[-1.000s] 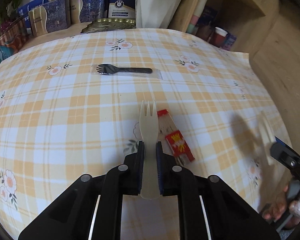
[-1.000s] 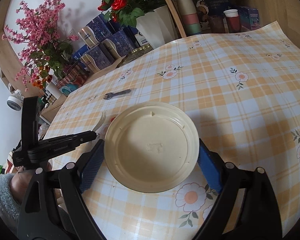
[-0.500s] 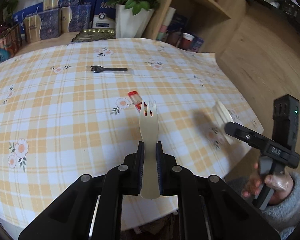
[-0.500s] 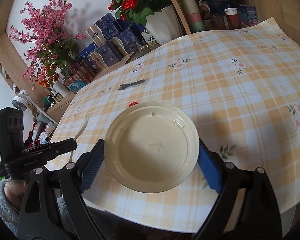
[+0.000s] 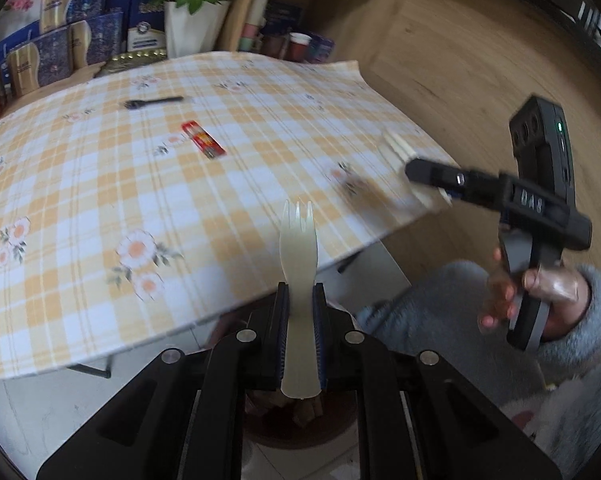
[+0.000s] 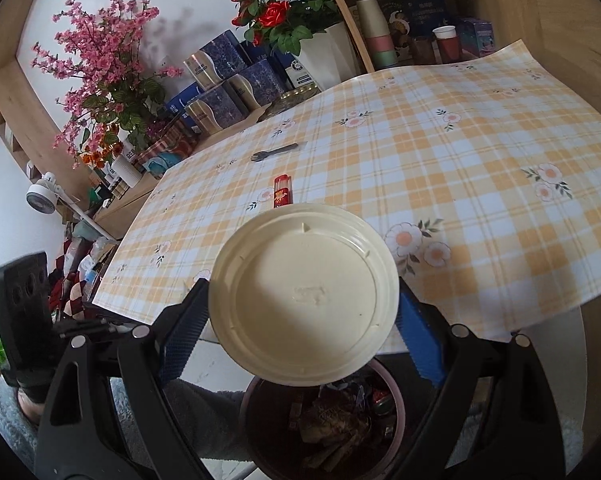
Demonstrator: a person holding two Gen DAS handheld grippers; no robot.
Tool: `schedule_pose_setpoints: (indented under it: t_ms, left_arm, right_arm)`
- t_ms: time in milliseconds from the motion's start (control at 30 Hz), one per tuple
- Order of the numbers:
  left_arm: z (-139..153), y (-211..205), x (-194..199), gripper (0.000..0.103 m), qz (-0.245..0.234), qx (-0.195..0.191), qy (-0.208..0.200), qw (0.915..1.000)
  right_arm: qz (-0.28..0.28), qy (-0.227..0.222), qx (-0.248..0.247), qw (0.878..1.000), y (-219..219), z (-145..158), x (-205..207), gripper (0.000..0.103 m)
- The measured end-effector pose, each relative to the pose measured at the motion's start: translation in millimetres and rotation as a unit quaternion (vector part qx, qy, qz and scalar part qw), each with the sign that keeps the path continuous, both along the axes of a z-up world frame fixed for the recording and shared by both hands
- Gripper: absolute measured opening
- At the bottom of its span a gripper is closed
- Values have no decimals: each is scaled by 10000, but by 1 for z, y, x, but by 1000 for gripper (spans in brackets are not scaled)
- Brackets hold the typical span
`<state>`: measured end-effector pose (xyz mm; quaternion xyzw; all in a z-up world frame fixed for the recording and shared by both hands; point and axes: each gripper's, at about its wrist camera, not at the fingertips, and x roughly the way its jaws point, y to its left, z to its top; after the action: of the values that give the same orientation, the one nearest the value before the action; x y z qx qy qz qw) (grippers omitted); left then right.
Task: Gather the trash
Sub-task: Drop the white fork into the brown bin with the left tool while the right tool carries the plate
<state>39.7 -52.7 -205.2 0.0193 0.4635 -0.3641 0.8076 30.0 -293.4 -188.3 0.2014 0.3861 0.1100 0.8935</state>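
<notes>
My left gripper (image 5: 299, 316) is shut on a cream plastic fork (image 5: 297, 248), tines pointing away, held past the table's near edge. My right gripper (image 6: 302, 304) is shut on a cream round plate (image 6: 304, 292), gripped across its rim, above a dark round bin (image 6: 332, 428) on the floor with trash inside. The same bin (image 5: 300, 424) shows under the left gripper's fingers. A red wrapper (image 5: 203, 139) (image 6: 282, 192) and a black fork (image 5: 154, 101) (image 6: 275, 151) lie on the checked tablecloth (image 5: 100, 184). The right gripper (image 5: 428, 174) shows in the left wrist view, in a hand (image 5: 540, 292).
Boxes (image 6: 224, 80), a white vase of red roses (image 6: 328, 56) and pink blossoms (image 6: 100, 60) stand behind the table. Cups (image 6: 380, 40) sit on a wooden shelf. A grey fuzzy sleeve (image 5: 580, 332) and wooden floor (image 5: 460, 60) are at the right.
Both grippers have drawn back from over the table to beyond its near edge, carrying the fork and the plate. The bin has come into view below them.
</notes>
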Motion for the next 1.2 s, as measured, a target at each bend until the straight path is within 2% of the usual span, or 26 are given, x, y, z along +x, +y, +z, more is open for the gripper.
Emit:
schedule_pose_setpoints:
  t_ms: [133,333,767,800,833,900,967,1033,1200]
  left_arm:
    - [-21,-9,-20,12,-239,123,181,9995]
    - [-55,-22,-26,12,-489,449,476,9967]
    - [-116,-47,3,13,-530,1137,983,9872]
    - [-118,-48,5,20,-508,1181,981,9868]
    - [-119,-50,8,40,-474,1192,976,9869]
    - [-116,-47,9,65,-395,1062,884,9896]
    - [-108,-41,9,69,-314,882,819,9922]
    - [-102,-37,8,79,-207,867,719,9934]
    - [-74,-16,3,90,224,614,291,9974]
  right_arm:
    - [-26,2,-56,10000,-2,3,-15,87]
    - [-52,27,-38,10000,-6,1,-24,87]
    - [-163,229,101,9996,-15,-16,-23,87]
    - [-168,247,101,9995,-16,-17,-23,87]
    - [-182,266,105,9994,-16,-18,-23,87]
    - [-216,302,116,9992,-17,-20,-24,87]
    - [-235,322,112,9991,-18,-21,-25,87]
    - [-237,345,55,9991,-17,-23,-27,87]
    - [-248,415,-80,9988,-16,-27,-31,87]
